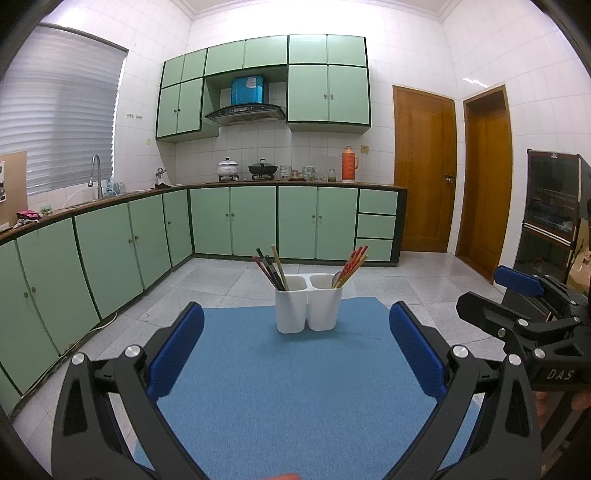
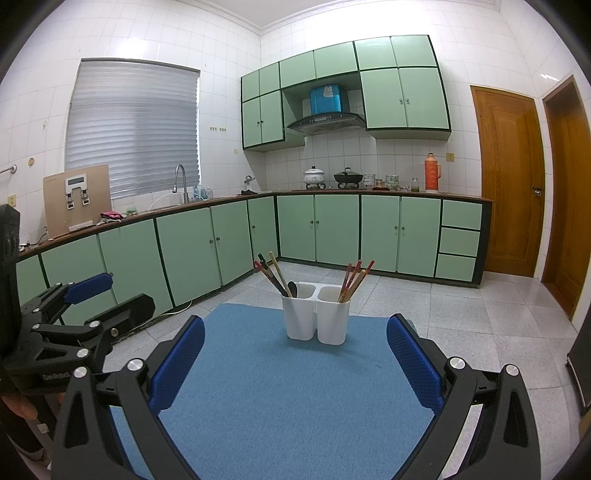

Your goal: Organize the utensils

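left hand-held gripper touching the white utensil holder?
Apart. Left wrist view: left hand-held gripper open, bare blue mat between its fingertips and the white utensil holder.

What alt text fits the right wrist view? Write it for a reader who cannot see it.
A white two-compartment utensil holder stands on a blue mat, chopsticks leaning in both compartments, framed by the open, empty right claw. The left claw is at left; green kitchen cabinets line the walls behind.

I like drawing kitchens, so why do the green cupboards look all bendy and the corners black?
Left wrist view: the fisheye lens curves the cupboards and blackens the picture's corners. Right wrist view: same bending on the doors, plus bright glare on the ceiling.
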A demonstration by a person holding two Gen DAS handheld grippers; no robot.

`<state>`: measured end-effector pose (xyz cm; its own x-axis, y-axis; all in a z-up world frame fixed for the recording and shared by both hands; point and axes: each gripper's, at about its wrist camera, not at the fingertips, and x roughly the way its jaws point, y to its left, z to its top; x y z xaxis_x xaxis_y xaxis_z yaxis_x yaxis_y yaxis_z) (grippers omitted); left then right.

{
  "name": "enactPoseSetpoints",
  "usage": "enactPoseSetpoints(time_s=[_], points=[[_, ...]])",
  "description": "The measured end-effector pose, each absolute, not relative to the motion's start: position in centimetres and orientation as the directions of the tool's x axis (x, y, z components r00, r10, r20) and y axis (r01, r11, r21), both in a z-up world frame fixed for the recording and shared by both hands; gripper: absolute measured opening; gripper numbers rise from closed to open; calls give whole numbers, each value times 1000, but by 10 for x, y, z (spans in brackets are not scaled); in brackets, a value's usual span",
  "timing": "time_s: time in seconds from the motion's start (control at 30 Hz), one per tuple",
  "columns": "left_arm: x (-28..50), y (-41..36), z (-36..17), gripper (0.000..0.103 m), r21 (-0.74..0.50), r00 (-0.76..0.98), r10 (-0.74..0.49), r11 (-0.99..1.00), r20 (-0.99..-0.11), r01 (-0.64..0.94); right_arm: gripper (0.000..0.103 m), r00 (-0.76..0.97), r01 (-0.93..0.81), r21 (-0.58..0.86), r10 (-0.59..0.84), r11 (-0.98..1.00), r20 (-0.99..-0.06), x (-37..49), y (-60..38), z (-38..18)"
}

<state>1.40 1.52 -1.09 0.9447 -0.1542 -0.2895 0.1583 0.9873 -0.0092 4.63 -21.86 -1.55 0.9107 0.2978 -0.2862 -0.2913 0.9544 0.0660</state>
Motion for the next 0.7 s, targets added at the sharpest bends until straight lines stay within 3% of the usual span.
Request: enactPoseSetpoints(time_s=[0.7], points=[[14,18,-11,97,-10,946,-149,988,-289,153,97,911,-291,66,297,955,-286,46,-218,-16]])
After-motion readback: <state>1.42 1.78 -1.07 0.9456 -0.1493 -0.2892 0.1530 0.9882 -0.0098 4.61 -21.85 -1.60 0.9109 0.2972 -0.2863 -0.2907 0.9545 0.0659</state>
